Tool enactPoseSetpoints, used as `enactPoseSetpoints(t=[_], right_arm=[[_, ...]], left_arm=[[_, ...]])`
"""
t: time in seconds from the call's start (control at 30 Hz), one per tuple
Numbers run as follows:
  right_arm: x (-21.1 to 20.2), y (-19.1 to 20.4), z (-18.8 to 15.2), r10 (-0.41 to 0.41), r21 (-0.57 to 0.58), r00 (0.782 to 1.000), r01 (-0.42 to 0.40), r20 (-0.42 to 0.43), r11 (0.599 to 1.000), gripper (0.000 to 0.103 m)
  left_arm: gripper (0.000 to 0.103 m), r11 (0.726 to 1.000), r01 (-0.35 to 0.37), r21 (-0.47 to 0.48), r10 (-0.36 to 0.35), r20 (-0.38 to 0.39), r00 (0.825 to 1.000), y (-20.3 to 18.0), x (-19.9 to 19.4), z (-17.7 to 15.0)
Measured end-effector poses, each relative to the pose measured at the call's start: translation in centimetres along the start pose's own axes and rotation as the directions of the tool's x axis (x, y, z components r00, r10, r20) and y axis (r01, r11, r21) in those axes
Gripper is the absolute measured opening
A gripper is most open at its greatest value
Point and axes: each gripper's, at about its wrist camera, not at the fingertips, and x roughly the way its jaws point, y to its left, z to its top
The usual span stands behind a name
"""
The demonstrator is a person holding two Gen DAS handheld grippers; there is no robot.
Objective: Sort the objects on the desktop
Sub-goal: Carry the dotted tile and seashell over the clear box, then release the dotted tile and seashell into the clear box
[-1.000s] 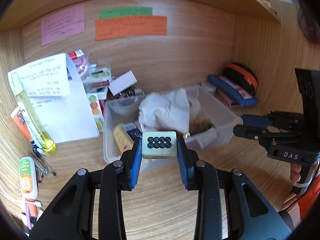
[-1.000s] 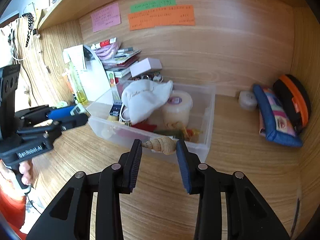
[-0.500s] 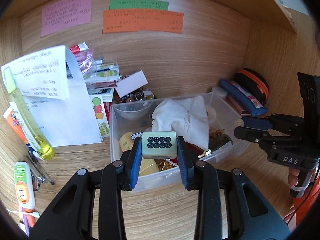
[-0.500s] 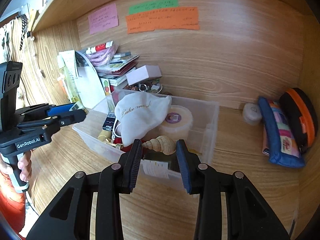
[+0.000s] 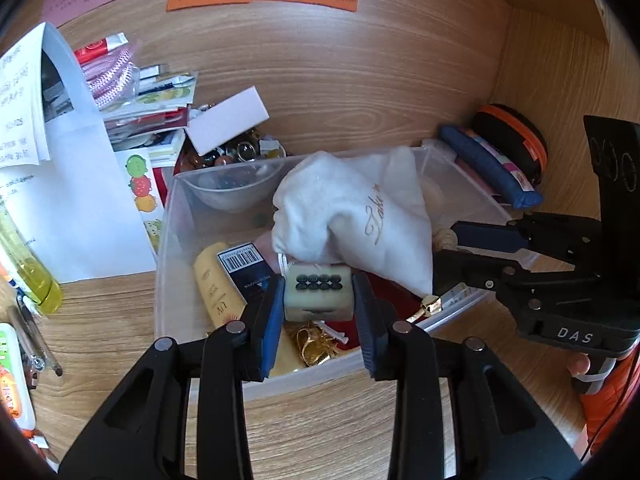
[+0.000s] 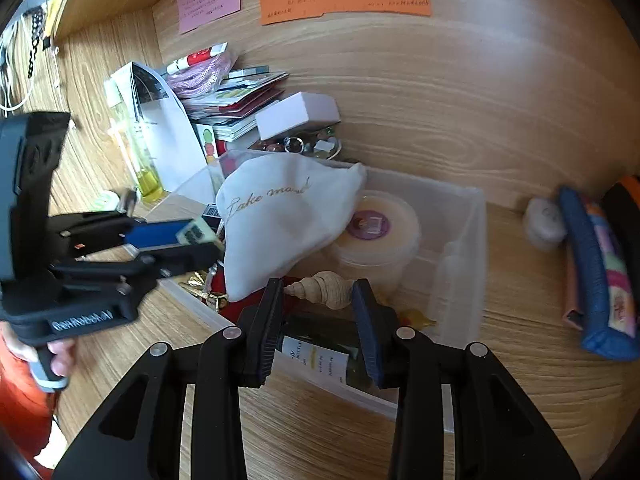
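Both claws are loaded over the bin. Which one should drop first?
Left, probably. Its claw holds the mahjong tile over the clear bin beside the white pouch; the right's shell hangs nearer the front wall.

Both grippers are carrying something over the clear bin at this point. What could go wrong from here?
The left gripper and right gripper hover close together over the crowded clear bin, so they could collide. The mahjong tile may land on the white pouch and slide off unpredictably. The seashell, pinched at its ends, looks easy to twist loose and might crack if it falls onto the round tub or the bottle.
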Motion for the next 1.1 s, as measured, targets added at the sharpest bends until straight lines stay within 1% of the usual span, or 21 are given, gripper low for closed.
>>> enactPoseSetpoints(t=[0.13, 0.27, 0.43, 0.53, 0.6, 0.63, 0.67, 0.7, 0.8, 0.93, 1.0, 1.1], right_arm=[[0.1, 0.0, -0.1, -0.004, -0.007, 1.000, 0.004, 0.008, 1.000, 0.033], [0.3, 0.3, 0.0, -0.014, -0.014, 1.000, 0.014, 0.015, 1.000, 0.033], [0.4, 0.3, 0.1, -0.020, -0.011, 1.000, 0.020, 0.019, 1.000, 0.033], [0.4, 0.3, 0.1, -0.023, -0.011, 1.000, 0.024, 0.021, 1.000, 0.034], [0.3, 0.3, 0.1, -0.040, -0.011, 0.999, 0.040, 0.025, 0.999, 0.041], [0.3, 0.2, 0.0, -0.045, -0.008, 0.999, 0.045, 0.027, 0.999, 0.044], [0.2, 0.0, 0.0, -0.046, -0.004, 0.999, 0.046, 0.029, 0.999, 0.047], [0.0, -0.1, 0.0, -0.042, 0.003, 0.999, 0.041, 0.034, 0.999, 0.047], [-0.4, -0.2, 0.0, -0.041, 0.009, 0.998, 0.040, 0.051, 0.999, 0.048], [-0.9, -0.2, 0.0, -0.054, 0.010, 0.996, 0.053, 0.072, 0.999, 0.049], [-1.1, -0.3, 0.1, -0.064, 0.005, 0.995, 0.063, 0.080, 0.998, 0.052], [-1.5, -0.3, 0.1, -0.070, 0.007, 0.993, 0.070, 0.091, 0.998, 0.055]], left_arm=[[0.033, 1.000, 0.017, -0.023, -0.017, -0.005, 1.000, 0.5, 0.2, -0.1], [0.033, 1.000, 0.006, -0.021, -0.006, 0.002, 1.000, 0.4, 0.3, -0.1], [0.037, 1.000, 0.000, -0.028, 0.000, 0.003, 1.000, 0.6, 0.5, -0.1], [0.038, 1.000, -0.004, -0.026, 0.004, 0.005, 1.000, 0.5, 0.6, -0.1], [0.041, 1.000, -0.016, -0.021, 0.017, 0.010, 1.000, 0.4, 0.7, -0.1], [0.047, 0.999, -0.027, -0.019, 0.027, 0.015, 1.000, 0.4, 0.6, -0.1], [0.050, 0.999, -0.032, -0.021, 0.032, 0.018, 0.999, 0.6, 0.6, -0.1], [0.055, 0.999, -0.035, -0.025, 0.036, 0.021, 0.999, 0.7, 0.5, -0.2], [0.055, 0.999, -0.033, -0.034, 0.035, 0.036, 0.999, 1.0, 0.2, -0.2], [0.055, 0.999, -0.007, -0.052, 0.009, 0.051, 0.999, 1.4, -0.1, -0.1], [0.055, 0.998, -0.014, -0.059, 0.017, 0.051, 0.999, 1.6, -0.2, 0.0], [0.056, 0.998, -0.011, -0.067, 0.014, 0.054, 0.998, 1.5, -0.6, 0.1]])
